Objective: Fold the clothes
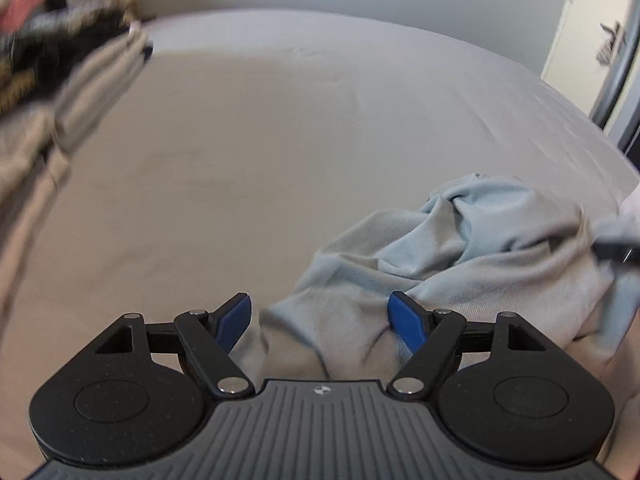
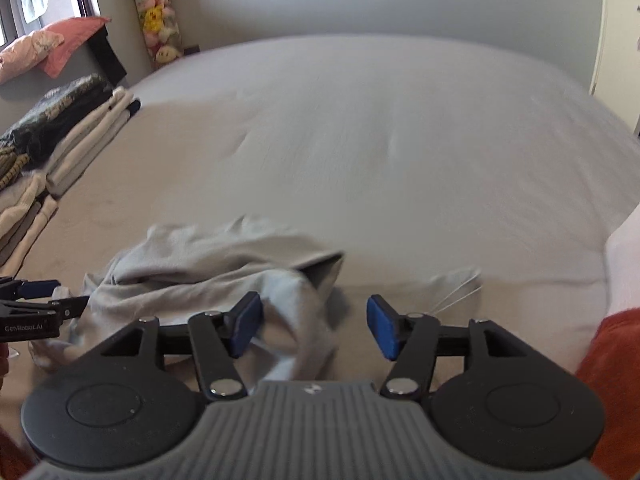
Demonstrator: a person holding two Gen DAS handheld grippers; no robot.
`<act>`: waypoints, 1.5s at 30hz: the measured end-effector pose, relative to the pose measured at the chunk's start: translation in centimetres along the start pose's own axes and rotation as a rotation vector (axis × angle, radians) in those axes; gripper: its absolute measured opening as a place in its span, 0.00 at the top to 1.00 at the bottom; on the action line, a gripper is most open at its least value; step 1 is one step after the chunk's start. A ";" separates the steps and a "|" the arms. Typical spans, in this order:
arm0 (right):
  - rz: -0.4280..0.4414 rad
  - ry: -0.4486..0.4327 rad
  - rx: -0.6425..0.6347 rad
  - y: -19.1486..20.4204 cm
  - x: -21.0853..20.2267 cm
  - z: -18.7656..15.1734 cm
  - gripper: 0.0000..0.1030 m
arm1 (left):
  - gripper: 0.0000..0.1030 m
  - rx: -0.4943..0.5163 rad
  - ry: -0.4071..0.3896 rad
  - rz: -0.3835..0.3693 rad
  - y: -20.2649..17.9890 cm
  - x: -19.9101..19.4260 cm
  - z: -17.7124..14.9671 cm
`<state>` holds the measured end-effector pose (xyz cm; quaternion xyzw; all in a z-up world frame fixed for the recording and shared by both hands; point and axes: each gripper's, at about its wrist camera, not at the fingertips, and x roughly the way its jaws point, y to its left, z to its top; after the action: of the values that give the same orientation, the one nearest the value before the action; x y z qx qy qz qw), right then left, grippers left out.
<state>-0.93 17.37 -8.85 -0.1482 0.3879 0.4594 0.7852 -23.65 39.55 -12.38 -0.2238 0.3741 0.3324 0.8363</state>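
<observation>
Only in the right wrist view, plush toys [image 2: 158,12] beyond the bed [image 2: 360,140].

Each gripper was built alike. The left gripper [image 1: 320,320] had a grey ribbed body bearing a small round black-and-white mark, flanked by two black rounded housings with circular insets. Black linkage arms, pinned with silver rivets, carried blue textured pads [image 1: 234,322]. The right gripper [image 2: 314,326] showed the same grey ribbing, black discs, silver pins and blue pads [image 2: 382,328]. White lettering marked the left gripper's black side.
</observation>
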 end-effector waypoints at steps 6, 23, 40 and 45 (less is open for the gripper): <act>0.038 0.069 -0.070 3.6 0.7 -2.7 0.86 | 0.13 -0.092 0.035 -0.070 1.5 0.6 -0.4; 0.064 0.124 -0.213 3.4 -5.0 -5.2 0.61 | 0.13 -0.012 -0.001 -0.029 -0.4 -0.2 -0.8; -0.165 0.159 0.146 -5.1 3.8 -0.6 0.35 | 0.06 -0.059 0.036 -0.051 0.4 1.5 -0.5; -0.093 0.204 0.147 -3.6 5.4 -1.5 0.55 | 0.13 -0.062 0.035 -0.078 0.4 1.4 -0.6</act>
<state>2.86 17.82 -14.33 -0.1541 0.4909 0.3753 0.7710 -23.56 40.04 -13.83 -0.2700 0.3693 0.3070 0.8346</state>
